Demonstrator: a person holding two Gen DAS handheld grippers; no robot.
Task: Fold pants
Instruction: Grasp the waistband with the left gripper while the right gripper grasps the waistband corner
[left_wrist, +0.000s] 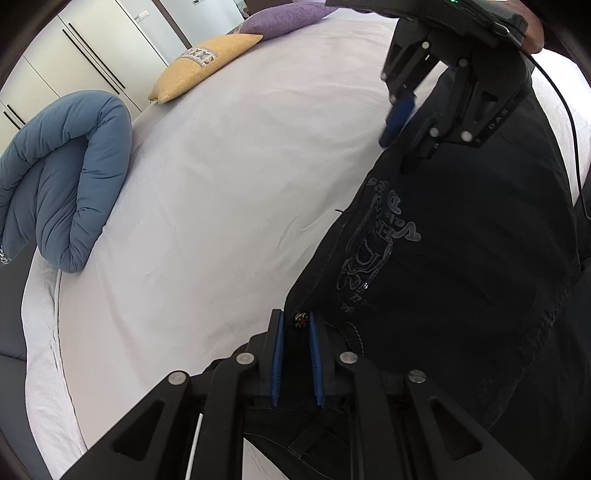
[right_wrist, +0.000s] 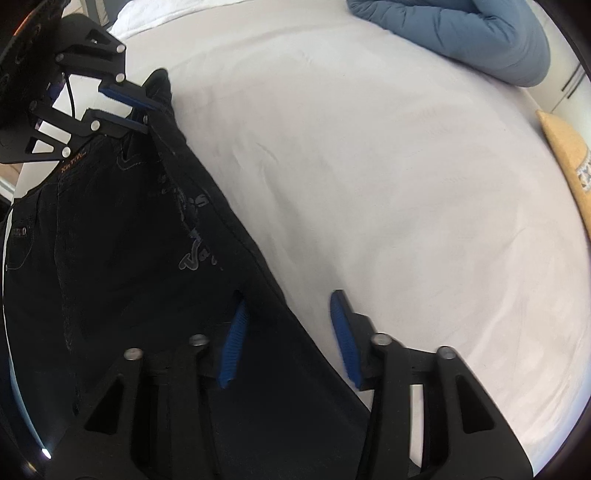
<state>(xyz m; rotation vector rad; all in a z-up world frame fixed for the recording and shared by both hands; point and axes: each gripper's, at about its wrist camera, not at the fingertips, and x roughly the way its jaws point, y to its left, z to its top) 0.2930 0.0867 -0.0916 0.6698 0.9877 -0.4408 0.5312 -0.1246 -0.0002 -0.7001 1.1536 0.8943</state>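
Ribbed blue pads (left_wrist: 277, 362) pinch black denim pants (left_wrist: 461, 258).

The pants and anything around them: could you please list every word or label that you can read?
"Va": start of a grey script print on the black pants; the rest is unreadable.
Orange stitched label on the pants: too blurred to read.
Nothing else is legible.

The black pants (left_wrist: 461, 258) carry a grey printed emblem (left_wrist: 373, 240) with script lettering. Only "Va" can be made out there. Small orange stitched lettering (right_wrist: 72, 164) near the waistband is too small to read.
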